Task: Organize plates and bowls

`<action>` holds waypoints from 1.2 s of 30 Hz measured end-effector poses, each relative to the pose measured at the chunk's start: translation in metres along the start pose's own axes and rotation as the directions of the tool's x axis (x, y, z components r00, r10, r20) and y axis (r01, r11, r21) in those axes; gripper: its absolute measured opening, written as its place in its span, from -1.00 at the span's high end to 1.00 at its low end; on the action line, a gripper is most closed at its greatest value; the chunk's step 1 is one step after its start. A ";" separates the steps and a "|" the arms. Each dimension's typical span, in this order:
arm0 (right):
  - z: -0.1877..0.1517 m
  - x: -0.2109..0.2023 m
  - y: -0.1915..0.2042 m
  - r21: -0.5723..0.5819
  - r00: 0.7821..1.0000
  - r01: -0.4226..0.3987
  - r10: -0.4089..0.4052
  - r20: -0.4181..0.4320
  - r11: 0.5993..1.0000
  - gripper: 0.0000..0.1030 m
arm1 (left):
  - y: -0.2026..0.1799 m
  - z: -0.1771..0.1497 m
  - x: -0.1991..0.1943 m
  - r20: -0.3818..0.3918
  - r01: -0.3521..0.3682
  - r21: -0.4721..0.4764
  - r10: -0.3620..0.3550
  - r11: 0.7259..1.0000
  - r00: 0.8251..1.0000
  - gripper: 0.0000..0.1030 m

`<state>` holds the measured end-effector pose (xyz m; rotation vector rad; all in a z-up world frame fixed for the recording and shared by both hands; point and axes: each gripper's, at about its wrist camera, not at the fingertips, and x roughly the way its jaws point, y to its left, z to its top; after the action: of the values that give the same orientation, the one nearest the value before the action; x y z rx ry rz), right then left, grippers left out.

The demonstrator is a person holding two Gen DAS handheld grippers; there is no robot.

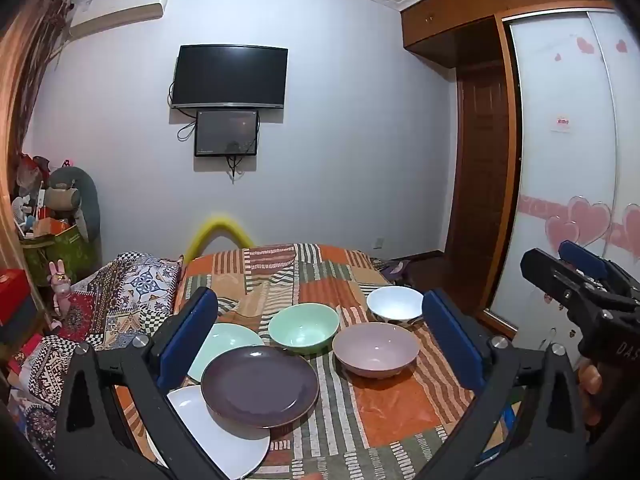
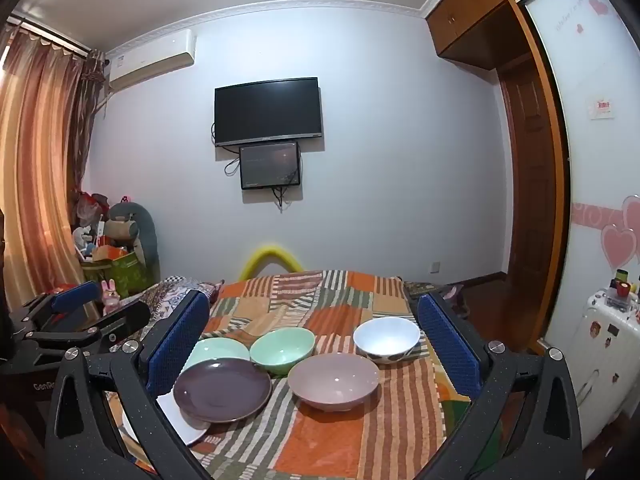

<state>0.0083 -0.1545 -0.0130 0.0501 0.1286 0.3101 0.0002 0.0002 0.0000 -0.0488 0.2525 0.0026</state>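
Observation:
On the patterned cloth lie a dark purple plate [image 1: 260,386] [image 2: 222,390], overlapping a white plate [image 1: 216,436] [image 2: 184,424] and a green plate [image 1: 226,340] [image 2: 214,350]. Behind stand a green bowl [image 1: 304,328] [image 2: 282,346], a pink bowl [image 1: 376,350] [image 2: 333,380] and a white bowl [image 1: 395,305] [image 2: 386,338]. My left gripper [image 1: 320,344] is open and empty above the dishes. My right gripper [image 2: 312,356] is open and empty too. Each gripper shows at the edge of the other's view.
The table [image 2: 320,292] is covered by an orange striped cloth. A patterned quilt [image 1: 120,296] lies to the left. A wardrobe [image 1: 568,160] and a door stand right. A small white fridge [image 2: 600,360] is at far right. A TV [image 1: 230,76] hangs on the far wall.

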 end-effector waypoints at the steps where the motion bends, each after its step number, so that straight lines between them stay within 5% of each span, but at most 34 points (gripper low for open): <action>1: 0.000 0.000 0.000 -0.002 1.000 0.002 -0.002 -0.001 1.000 -1.00 | 0.000 0.000 0.000 0.000 0.002 0.000 -0.002 1.000 1.000 -1.00; 36: 0.000 0.000 0.004 -0.037 1.000 -0.028 0.028 0.001 0.999 -1.00 | 0.001 0.003 -0.002 0.015 0.013 -0.006 -0.013 1.000 1.000 -1.00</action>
<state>0.0071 -0.1504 -0.0126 0.0152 0.1207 0.3406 -0.0015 0.0014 0.0035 -0.0569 0.2374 -0.0089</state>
